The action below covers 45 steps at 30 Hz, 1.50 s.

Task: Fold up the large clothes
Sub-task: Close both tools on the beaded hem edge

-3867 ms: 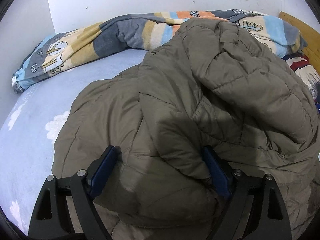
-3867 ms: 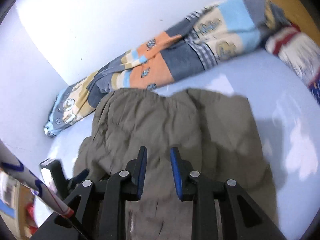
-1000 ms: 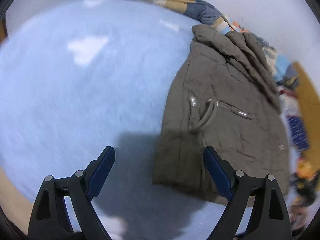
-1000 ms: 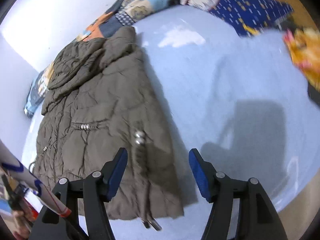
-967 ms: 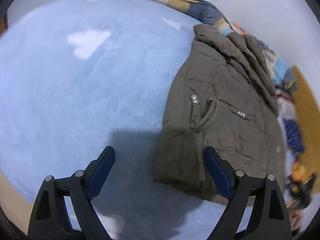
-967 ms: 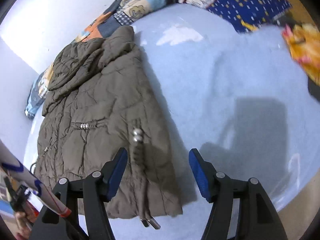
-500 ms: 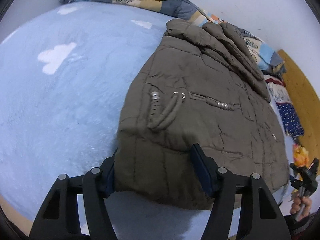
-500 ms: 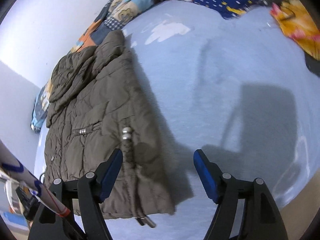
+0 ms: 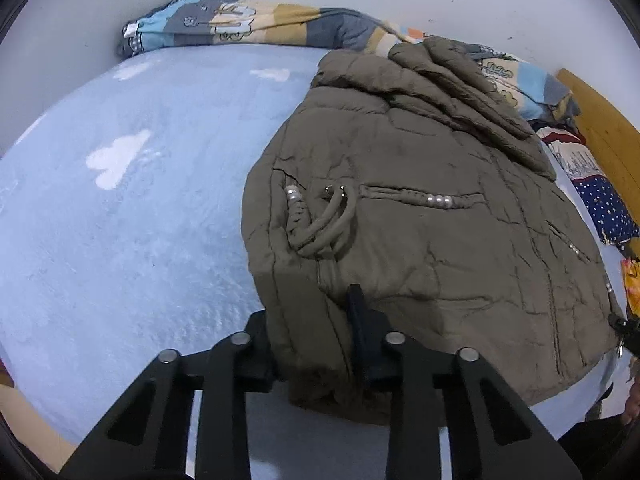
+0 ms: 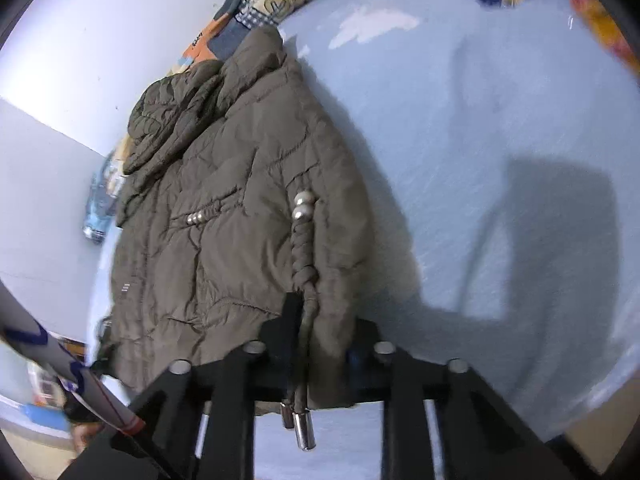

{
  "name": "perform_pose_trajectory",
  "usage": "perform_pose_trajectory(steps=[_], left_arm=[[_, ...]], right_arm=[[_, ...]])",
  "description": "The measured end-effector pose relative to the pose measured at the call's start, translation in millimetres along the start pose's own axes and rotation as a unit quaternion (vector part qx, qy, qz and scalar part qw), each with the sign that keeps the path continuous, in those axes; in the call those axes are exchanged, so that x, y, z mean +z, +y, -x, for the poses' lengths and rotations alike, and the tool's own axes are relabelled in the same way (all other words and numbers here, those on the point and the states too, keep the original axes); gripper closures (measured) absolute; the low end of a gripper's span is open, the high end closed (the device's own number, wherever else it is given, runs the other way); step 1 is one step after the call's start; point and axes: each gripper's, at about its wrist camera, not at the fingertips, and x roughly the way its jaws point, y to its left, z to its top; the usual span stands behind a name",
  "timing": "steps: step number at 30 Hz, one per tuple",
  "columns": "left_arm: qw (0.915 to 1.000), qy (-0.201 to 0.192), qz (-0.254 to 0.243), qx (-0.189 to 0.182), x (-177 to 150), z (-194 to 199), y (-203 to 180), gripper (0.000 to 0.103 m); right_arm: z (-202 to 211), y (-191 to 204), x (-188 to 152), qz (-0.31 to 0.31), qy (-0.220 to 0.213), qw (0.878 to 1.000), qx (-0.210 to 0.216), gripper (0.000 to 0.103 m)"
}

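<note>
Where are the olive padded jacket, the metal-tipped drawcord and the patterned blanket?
Olive padded jacket [image 9: 440,248]: left wrist view, on its quilted front panel.
Metal-tipped drawcord [image 10: 303,434]: right wrist view, on its metal end cap.
Patterned blanket [image 9: 240,26]: left wrist view, on its striped roll by the wall.

both wrist views close above bed [image 9: 120,240], angled down along fingers; both share jacket [image 9: 420,220] hem.

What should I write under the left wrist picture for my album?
The left tool pinches the bottom corner of a brown puffy coat lying on a blue bed.
</note>
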Motion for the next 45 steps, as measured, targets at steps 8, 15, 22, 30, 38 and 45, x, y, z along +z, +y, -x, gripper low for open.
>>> perform_pose_trajectory(steps=[8, 15, 22, 30, 38, 45], left_arm=[[0.9999, -0.009, -0.013, 0.000, -30, 30, -10, 0.081], [0.9984, -0.021, -0.042, 0.030, -32, 29, -17, 0.080], [0.9951, -0.035, -0.045, 0.081, -31, 28, -20, 0.047], [0.9936, -0.031, -0.029, 0.105, -31, 23, -10, 0.028], [0.9934, -0.030, -0.027, 0.107, -32, 17, -9, 0.028], [0.9915, -0.044, -0.056, 0.109, -33, 23, -19, 0.045]], right_arm=[[32, 15, -12, 0.061, -0.042, 0.995, -0.074, 0.090], [27, 9, -10, 0.043, -0.033, 0.995, -0.089, 0.090], [23, -6, -12, -0.007, -0.019, 0.999, -0.036, 0.051], [15, -20, -14, -0.072, -0.007, 0.997, 0.013, 0.045], [-5, -8, -17, -0.065, 0.012, 0.998, 0.012, 0.040], [12, 15, -17, 0.004, -0.034, 0.999, -0.008, 0.077]])
